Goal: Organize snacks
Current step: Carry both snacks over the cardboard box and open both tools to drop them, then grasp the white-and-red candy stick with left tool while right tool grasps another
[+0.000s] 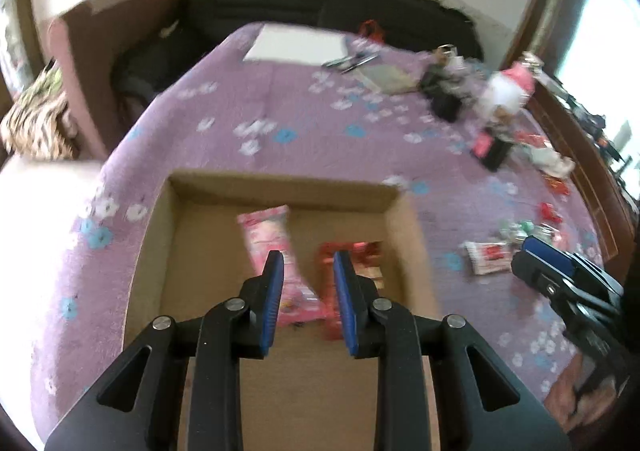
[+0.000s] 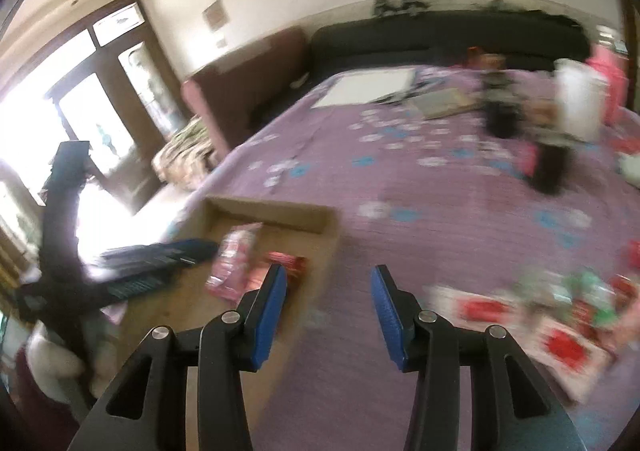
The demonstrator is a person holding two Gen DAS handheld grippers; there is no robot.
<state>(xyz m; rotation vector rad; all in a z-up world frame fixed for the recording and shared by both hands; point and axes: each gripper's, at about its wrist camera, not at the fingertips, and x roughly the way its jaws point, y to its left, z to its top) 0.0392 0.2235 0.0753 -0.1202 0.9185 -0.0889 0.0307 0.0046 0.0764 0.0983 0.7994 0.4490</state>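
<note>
Snacks, left wrist view: a pink packet (image 1: 267, 247) and a red packet (image 1: 352, 267) lie side by side on the floor of a shallow cardboard box (image 1: 280, 187), which sits on a purple flowered bedspread (image 1: 312, 139).
Loose snacks, left wrist view: a white-and-red packet (image 1: 486, 257) lies on the bedspread to the right of the box, with more small wrappers (image 1: 524, 229) beyond it (too blurred to name).
Left gripper, left wrist view: the left gripper (image 1: 309, 291) hangs over the box with its blue pads a narrow gap apart; nothing is pinched between them, and the two packets show below and behind the pads.
Right gripper, left wrist view: the right gripper (image 1: 548, 263) enters at the right edge, over the bedspread near the white-and-red packet; its jaw gap cannot be read from here.
Far end, left wrist view: a white sheet (image 1: 296, 45) and dark clutter (image 1: 444, 95) lie near a black headboard (image 1: 320, 3).
Snacks, right wrist view: the pink packet (image 2: 234, 263) and red packet (image 2: 286, 265) sit in the box (image 2: 268, 215), left of centre.
Right gripper, right wrist view: the right gripper (image 2: 330, 305) is over bare bedspread (image 2: 400, 179) just right of the box, its pads set clearly apart and empty.
Loose snacks, right wrist view: white-and-red packets (image 2: 484, 309) lie to the right on the bedspread, clear of the pads.
Left gripper, right wrist view: the left gripper (image 2: 160, 255) reaches over the box from the left (blurred).
</note>
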